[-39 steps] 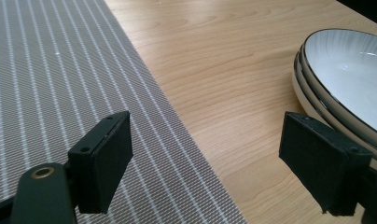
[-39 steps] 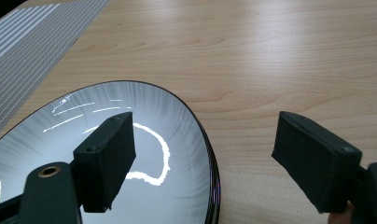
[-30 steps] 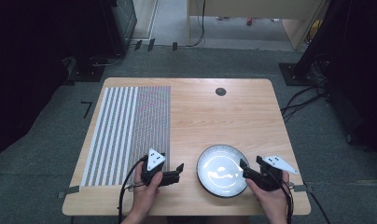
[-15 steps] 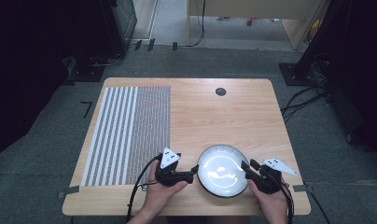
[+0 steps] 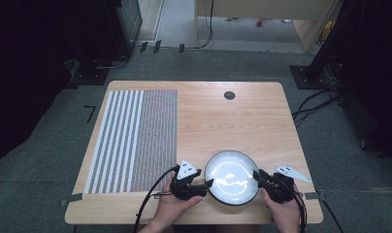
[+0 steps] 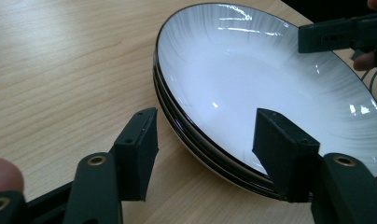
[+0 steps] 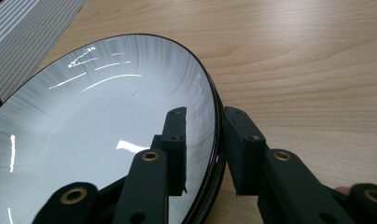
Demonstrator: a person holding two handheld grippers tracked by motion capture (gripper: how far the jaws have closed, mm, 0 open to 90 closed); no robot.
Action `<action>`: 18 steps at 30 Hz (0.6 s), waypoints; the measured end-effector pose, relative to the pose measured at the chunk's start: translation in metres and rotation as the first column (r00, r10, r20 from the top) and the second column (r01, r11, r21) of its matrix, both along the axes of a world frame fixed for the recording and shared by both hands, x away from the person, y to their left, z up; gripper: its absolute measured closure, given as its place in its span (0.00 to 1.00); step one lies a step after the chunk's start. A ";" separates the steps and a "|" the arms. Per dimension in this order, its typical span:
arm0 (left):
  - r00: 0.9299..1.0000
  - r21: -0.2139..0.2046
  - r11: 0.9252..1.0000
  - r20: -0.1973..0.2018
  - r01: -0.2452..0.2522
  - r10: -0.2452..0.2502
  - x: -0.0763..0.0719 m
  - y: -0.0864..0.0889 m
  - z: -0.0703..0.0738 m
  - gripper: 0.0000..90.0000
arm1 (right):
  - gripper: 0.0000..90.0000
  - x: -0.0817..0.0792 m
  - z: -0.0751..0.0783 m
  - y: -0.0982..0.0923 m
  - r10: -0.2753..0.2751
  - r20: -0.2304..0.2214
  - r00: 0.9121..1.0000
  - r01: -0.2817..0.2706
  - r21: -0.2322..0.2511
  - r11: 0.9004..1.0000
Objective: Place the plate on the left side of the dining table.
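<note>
We are logging a white dark-rimmed plate (image 5: 231, 176) sitting at the bench's (image 5: 242, 121) near edge, beside the striped mat (image 5: 136, 138). Our right claw (image 7: 203, 140) has just been closing and is straddling its rim, contact unclear. Our left claw (image 6: 205, 149) is straddling the opposite rim, jaws apart, also just closing.

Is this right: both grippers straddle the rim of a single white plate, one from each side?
Not a single plate: the left gripper view shows stacked rims, so it is a stack of plates. The left gripper and right gripper do straddle its rim from opposite sides.
</note>
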State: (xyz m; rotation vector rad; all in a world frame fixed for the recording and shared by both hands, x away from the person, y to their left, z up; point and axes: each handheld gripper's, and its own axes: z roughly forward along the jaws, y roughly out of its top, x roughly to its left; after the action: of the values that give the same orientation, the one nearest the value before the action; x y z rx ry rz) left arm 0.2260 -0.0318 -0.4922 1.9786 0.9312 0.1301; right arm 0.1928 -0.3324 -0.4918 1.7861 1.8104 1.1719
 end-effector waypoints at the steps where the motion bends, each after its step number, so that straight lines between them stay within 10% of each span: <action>1: 1.000 -0.001 1.000 -0.006 -0.001 0.001 0.000 0.000 -0.001 0.49 | 0.81 0.000 0.000 0.000 -0.006 -0.002 1.000 0.006 0.005 1.000; 18: 1.000 -0.001 1.000 -0.013 0.010 -0.010 -0.002 -0.002 -0.002 0.58 | 0.85 -0.001 0.003 -0.010 -0.031 -0.091 0.995 0.041 0.117 0.992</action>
State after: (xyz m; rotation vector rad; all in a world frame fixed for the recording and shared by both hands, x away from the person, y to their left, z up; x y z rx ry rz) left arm 0.2242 -0.0339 -0.4940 1.9854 0.9299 0.1113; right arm 0.1920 -0.3420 -0.4890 1.9578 1.7830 1.2276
